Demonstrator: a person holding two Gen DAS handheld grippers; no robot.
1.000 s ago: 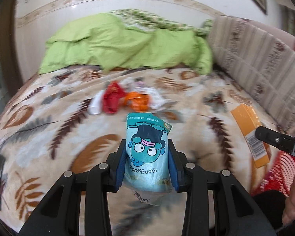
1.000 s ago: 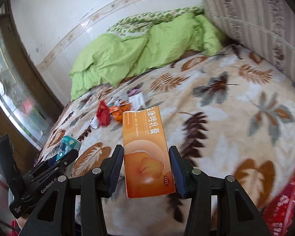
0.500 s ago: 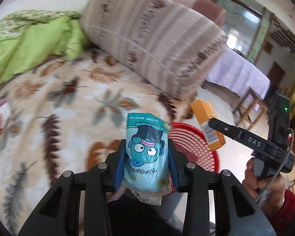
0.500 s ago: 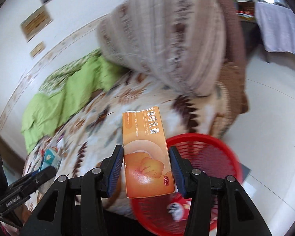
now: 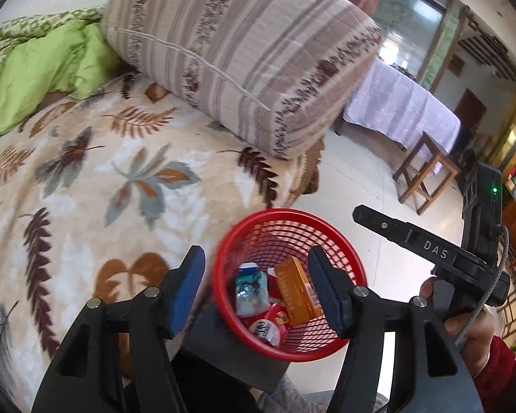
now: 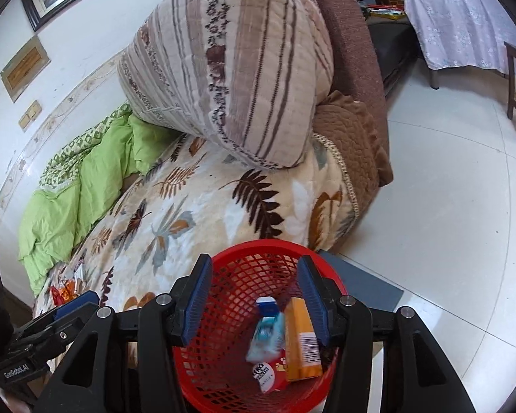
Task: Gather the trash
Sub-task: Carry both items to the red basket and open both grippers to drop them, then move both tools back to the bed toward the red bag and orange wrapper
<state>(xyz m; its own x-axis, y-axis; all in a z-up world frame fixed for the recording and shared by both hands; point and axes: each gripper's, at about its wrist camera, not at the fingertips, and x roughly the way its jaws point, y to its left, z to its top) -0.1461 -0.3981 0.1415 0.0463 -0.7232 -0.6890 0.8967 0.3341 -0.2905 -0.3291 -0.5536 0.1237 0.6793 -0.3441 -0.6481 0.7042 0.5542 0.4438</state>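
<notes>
A red mesh basket (image 5: 258, 220) (image 6: 230, 392) stands on the floor beside the bed. Inside lie the teal snack packet (image 5: 251, 289) (image 6: 266, 339), the orange box (image 5: 294, 290) (image 6: 301, 340) and a red-and-white round wrapper (image 5: 266, 330) (image 6: 263, 375). My left gripper (image 5: 258, 289) is open and empty above the basket. My right gripper (image 6: 254, 296) is open and empty above it too, and shows at the right of the left wrist view (image 5: 426, 244). More trash (image 6: 63, 289) lies far off on the bed.
The bed has a leaf-patterned blanket (image 5: 86, 179), a big striped pillow (image 5: 244, 55) and a green duvet (image 6: 72, 199). A dark flat mat (image 6: 368, 285) lies under the basket on white floor tiles. A wooden stool (image 5: 426, 172) and a cloth-covered table (image 5: 402, 110) stand beyond.
Both grippers swung from the bed to over the red basket and opened. The teal packet and the orange box left the jaws and now lie in the basket.
</notes>
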